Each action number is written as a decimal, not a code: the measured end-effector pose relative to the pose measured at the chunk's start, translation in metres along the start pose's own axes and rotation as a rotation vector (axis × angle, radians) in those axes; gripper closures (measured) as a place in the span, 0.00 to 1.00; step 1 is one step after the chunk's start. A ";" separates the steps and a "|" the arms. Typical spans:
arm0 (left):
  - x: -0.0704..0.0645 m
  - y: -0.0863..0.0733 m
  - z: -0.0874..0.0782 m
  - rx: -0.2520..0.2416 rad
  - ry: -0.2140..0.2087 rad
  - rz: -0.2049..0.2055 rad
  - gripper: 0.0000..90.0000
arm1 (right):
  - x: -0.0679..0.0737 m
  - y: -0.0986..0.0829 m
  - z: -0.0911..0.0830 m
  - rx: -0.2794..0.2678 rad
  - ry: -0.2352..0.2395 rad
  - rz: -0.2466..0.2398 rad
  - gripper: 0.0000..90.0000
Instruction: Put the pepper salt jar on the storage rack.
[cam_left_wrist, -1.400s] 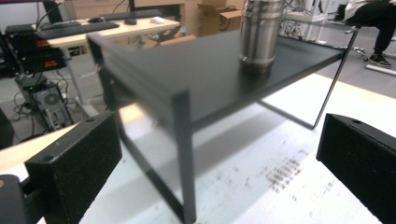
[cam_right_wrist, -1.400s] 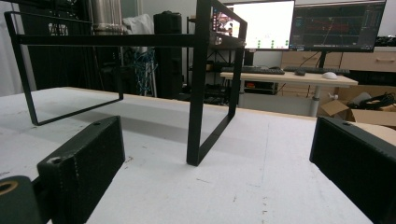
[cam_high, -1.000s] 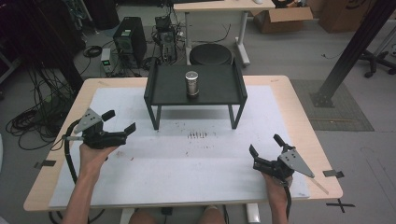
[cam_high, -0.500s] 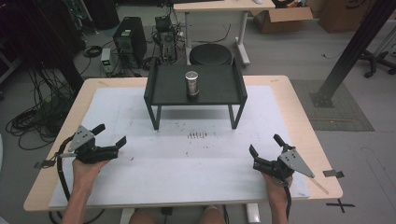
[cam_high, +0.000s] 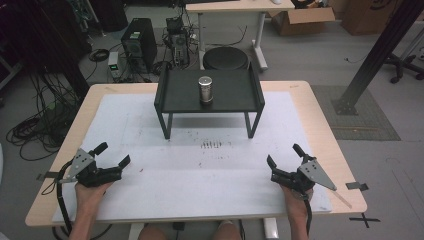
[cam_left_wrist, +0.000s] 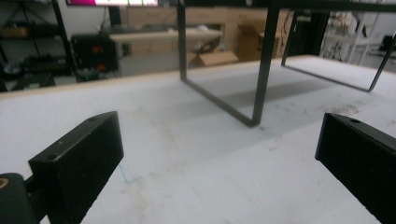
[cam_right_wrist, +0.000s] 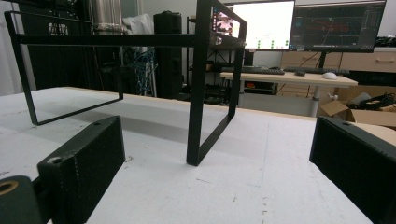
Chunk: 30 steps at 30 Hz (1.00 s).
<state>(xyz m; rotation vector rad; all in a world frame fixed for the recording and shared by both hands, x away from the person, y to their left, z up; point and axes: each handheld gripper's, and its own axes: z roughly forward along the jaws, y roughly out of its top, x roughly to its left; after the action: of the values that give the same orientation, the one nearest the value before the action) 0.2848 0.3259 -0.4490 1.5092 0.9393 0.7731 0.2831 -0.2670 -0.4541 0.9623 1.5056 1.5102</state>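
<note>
1. Overhead, we see the metal can (cam_high: 205, 89) standing upright on the black raised tray (cam_high: 175, 100) at the table's far middle. Our left gripper (cam_high: 112, 154) rests near the left front edge of the white mat (cam_high: 210, 170), jaws spread and empty; our right gripper (cam_high: 284, 155) sits near the right front edge, jaws likewise spread and empty. Both are well apart from the can.

2. Left gripper view: we see both black jaws wide apart over the mat, the tray's legs (cam_left_wrist: 260, 70) ahead.

3. Right gripper view: we see the jaws parted, holding nothing; the can (cam_right_wrist: 106, 16) shows on top of the tray, at upper left.
</note>
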 end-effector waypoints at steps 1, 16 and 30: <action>0.000 -0.001 -0.001 -0.011 0.002 0.000 0.02 | 0.000 0.000 0.000 -0.001 0.000 0.000 0.04; -0.004 -0.007 -0.011 -0.121 0.009 0.031 0.02 | 0.000 0.000 0.000 -0.001 0.000 0.000 0.04; -0.004 -0.007 -0.011 -0.126 0.011 0.030 0.02 | 0.000 0.000 0.000 -0.002 0.000 0.000 0.04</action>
<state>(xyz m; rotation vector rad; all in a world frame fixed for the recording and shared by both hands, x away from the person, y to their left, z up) 0.2722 0.3279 -0.4540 1.4133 0.8625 0.8476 0.2830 -0.2671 -0.4542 0.9614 1.5035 1.5117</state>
